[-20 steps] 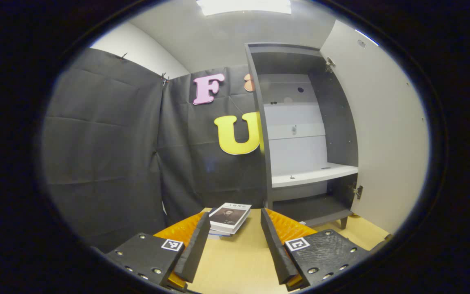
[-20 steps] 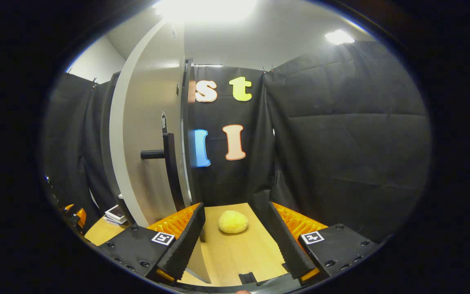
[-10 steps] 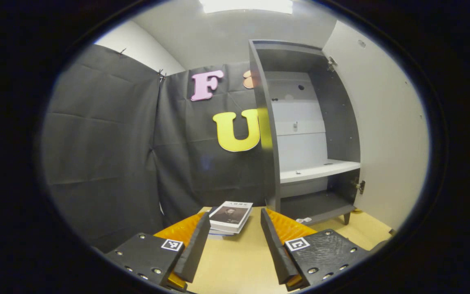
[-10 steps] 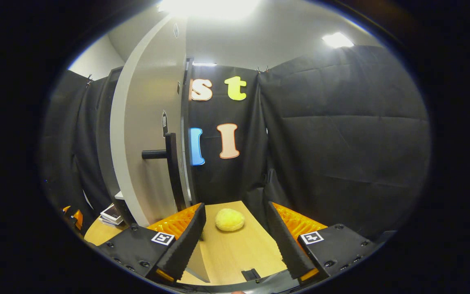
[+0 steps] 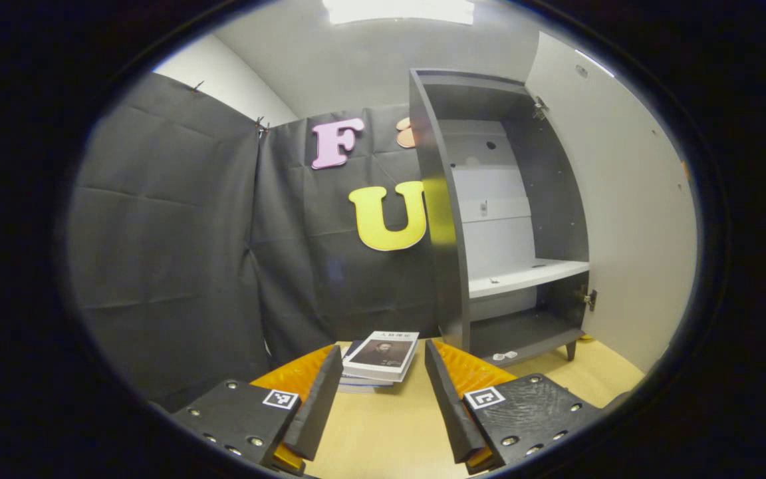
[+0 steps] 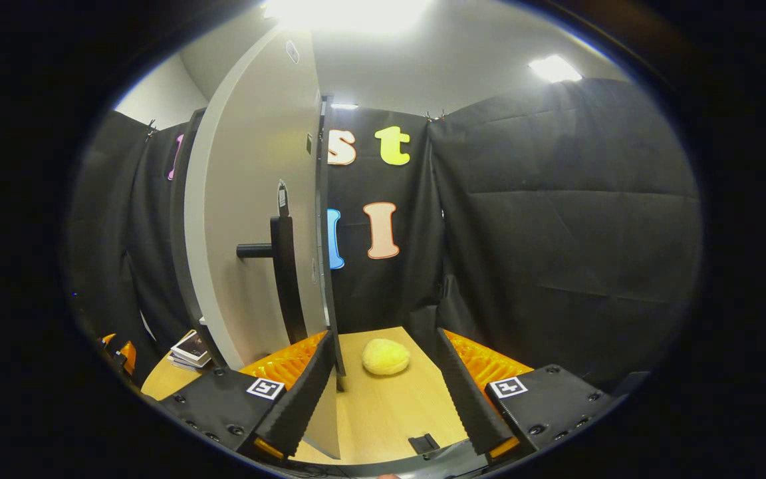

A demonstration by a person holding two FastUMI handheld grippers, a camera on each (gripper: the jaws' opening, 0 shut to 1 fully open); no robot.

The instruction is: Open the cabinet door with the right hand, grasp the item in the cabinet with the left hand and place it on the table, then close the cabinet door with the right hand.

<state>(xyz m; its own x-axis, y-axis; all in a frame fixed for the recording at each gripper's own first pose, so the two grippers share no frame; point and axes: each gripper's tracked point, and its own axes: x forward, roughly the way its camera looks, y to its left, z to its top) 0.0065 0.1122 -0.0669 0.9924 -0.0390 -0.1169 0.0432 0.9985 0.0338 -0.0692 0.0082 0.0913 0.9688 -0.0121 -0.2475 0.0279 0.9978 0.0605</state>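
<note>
Likely stiff and light, the tall grey cabinet door [image 6: 250, 219] swings by its black bar handle [image 6: 282, 266]; both tongs [image 5: 376, 392] [image 6: 383, 392] gape, holding nothing.

Cut off, covered, or too small to make out

In the left gripper view the cabinet door [image 5: 629, 199] runs out past the right edge, the lower books [image 5: 383, 359] lie under the top one, and small bits on the cabinet floor [image 5: 504, 356] cannot be identified; in the right gripper view the door hides the cabinet interior and part of the books [image 6: 191, 349].
</note>
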